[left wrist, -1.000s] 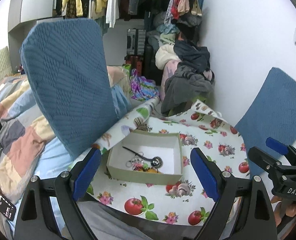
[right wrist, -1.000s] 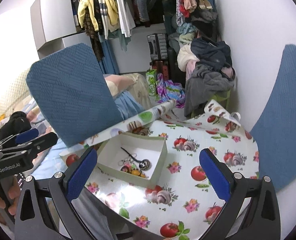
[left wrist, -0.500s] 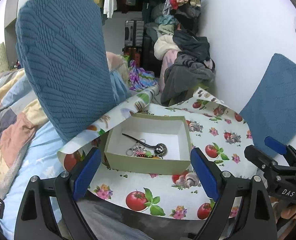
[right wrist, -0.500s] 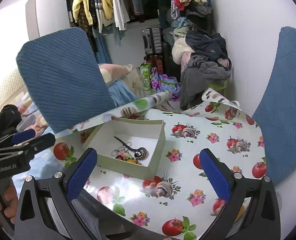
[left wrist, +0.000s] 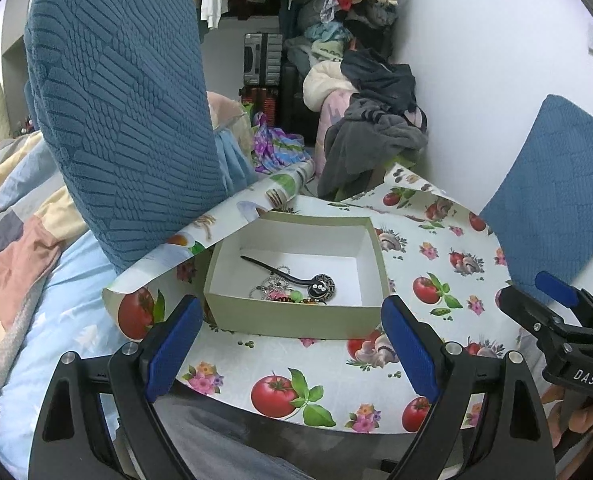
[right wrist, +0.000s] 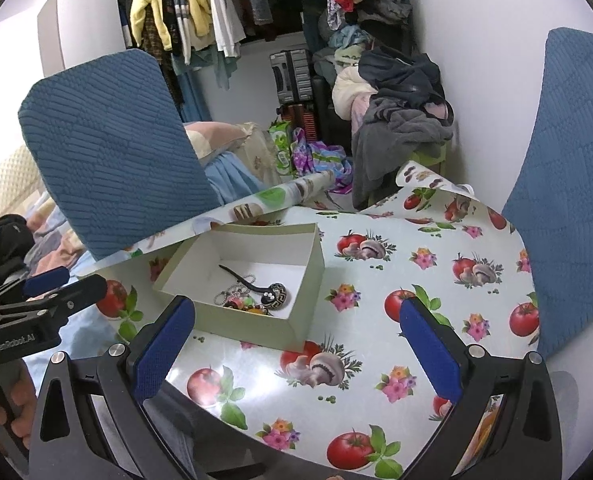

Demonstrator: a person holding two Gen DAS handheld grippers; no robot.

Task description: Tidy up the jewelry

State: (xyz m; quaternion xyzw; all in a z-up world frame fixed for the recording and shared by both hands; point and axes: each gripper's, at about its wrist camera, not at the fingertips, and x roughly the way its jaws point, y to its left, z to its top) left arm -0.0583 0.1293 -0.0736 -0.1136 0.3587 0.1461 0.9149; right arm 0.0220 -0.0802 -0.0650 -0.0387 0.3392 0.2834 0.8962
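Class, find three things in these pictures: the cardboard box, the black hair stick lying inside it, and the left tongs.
cardboard box (left wrist: 296, 322), left wrist view, on its near outer wall.
black hair stick (right wrist: 238, 278), right wrist view, on its thin black shaft.
left tongs (left wrist: 292, 344), left wrist view, midway between the two blue fingertips.

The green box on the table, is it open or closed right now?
Open. The box has no lid on it, and the jewelry on its white floor is visible.

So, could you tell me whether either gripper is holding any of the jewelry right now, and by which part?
Nothing is held. The left gripper and right gripper are both open and empty; the jewelry lies in the box.
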